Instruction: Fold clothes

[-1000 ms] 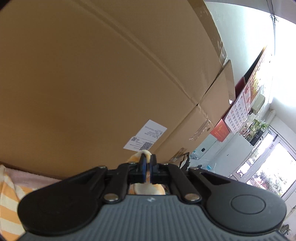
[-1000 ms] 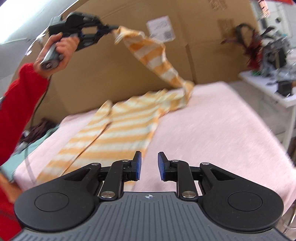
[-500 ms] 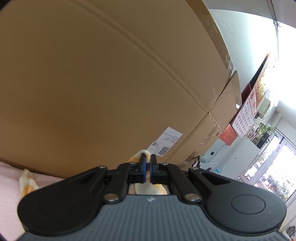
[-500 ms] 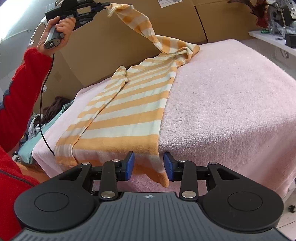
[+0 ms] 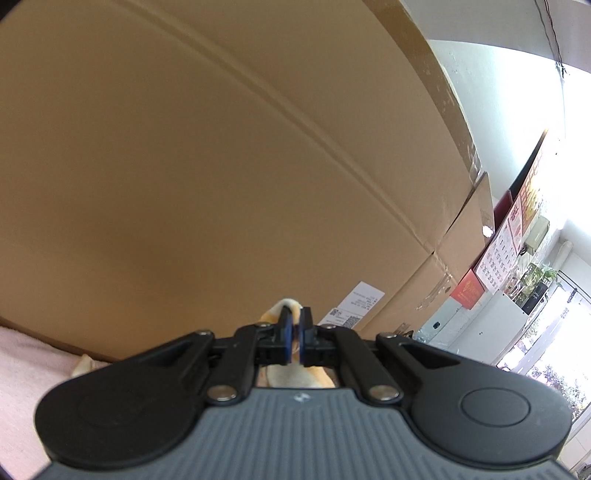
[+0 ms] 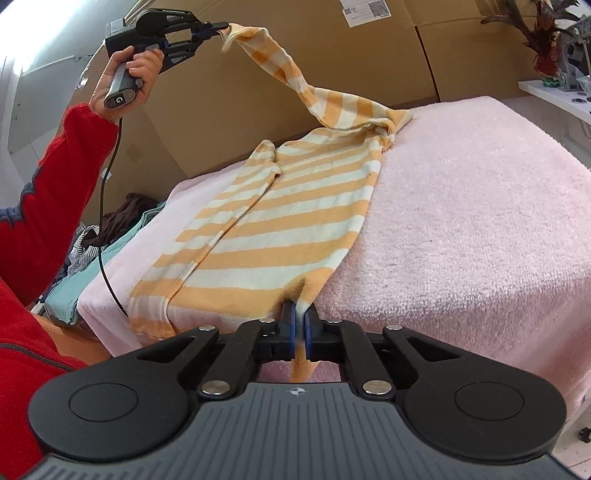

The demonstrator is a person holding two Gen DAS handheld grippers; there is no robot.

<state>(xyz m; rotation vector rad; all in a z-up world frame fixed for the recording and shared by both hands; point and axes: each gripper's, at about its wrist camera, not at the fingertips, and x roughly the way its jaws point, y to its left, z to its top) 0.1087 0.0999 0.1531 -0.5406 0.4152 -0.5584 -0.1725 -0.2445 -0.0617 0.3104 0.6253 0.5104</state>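
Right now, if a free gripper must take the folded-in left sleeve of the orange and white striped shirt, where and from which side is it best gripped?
Likely at the cuff end of the folded sleeve of the orange and white striped shirt, from the near edge of the pink towel-covered table. There the cloth overhangs, so a finger can slide beneath.

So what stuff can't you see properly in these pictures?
- Left wrist view: most of the striped shirt is hidden behind the left gripper; only a pinched bit shows.
- Right wrist view: the shirt's bottom corner is covered by the right gripper.
- Right wrist view: the clothes pile is partly behind the red sleeve.
- Both views: the label on the cardboard box is too small to read.
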